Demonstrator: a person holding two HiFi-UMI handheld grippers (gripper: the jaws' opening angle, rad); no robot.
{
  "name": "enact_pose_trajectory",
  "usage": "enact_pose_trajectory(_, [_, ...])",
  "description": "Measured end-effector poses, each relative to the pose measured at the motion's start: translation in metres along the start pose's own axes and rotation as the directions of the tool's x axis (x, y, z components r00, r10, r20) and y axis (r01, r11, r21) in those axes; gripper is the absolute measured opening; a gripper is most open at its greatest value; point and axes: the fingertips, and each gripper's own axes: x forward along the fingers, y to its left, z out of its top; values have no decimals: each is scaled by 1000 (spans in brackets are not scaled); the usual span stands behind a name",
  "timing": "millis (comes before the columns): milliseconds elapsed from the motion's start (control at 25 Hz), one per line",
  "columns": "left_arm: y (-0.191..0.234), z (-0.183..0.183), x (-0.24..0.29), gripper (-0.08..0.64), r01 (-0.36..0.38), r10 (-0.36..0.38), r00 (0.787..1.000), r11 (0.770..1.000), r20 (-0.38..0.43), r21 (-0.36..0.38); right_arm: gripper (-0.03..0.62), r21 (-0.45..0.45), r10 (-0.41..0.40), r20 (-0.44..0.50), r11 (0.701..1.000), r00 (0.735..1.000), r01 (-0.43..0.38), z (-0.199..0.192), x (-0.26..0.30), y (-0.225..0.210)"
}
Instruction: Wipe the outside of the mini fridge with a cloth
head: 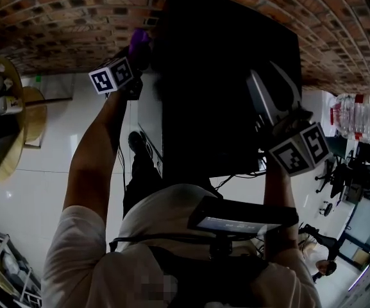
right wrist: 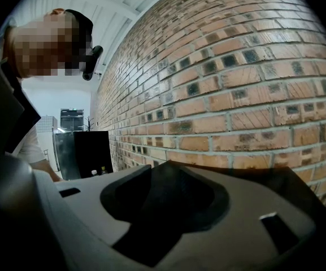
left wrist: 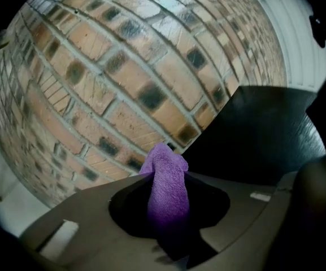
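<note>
Two grippers are up at the mini fridge (head: 210,56), and only one of them does the wiping. My left gripper (head: 135,59) is clamped on the purple cloth (head: 138,42), with a bunched fold sticking out past the jaws. My right gripper (head: 265,76) holds nothing that I can make out. Its jaws stand apart over the fridge's dark surface near the right edge, and I cannot tell whether they touch it.

I judge that I am in the wiping step, working the fridge's left side. In the head view the cloth sits at the far left corner of the black cabinet, just beside its edge. In the left gripper view the fridge lies to the right of the cloth, and the fold points toward the brick wall (left wrist: 123,83) behind. Whether the cloth presses on the panel I cannot say.

The next move, I think, calls for swinging the fold rightward onto the panel. After that I should draw it along the side with steady pressure, my grip firm and the cloth clear of the rough bricks.
</note>
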Motion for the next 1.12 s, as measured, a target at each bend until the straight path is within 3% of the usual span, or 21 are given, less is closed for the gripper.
enact_pose_trajectory(400, [-107, 86, -93, 114, 102, -92, 976, 994, 198, -39, 150, 0, 4, 21, 1000, 1000, -4, 0, -1, 1])
enact_pose_trajectory(760, [-201, 108, -142, 114, 221, -218, 957, 975, 193, 6, 150, -4, 9, 34, 1000, 999, -9, 1, -3, 2])
enact_pose_trajectory(920, [-209, 108, -142, 114, 234, -235, 956, 972, 178, 22, 150, -2, 9, 34, 1000, 999, -9, 2, -3, 2])
enact_pose_trajectory(1120, [-201, 97, -133, 117, 245, -237, 959, 969, 157, -33, 150, -1, 11, 34, 1000, 999, -11, 2, -2, 3])
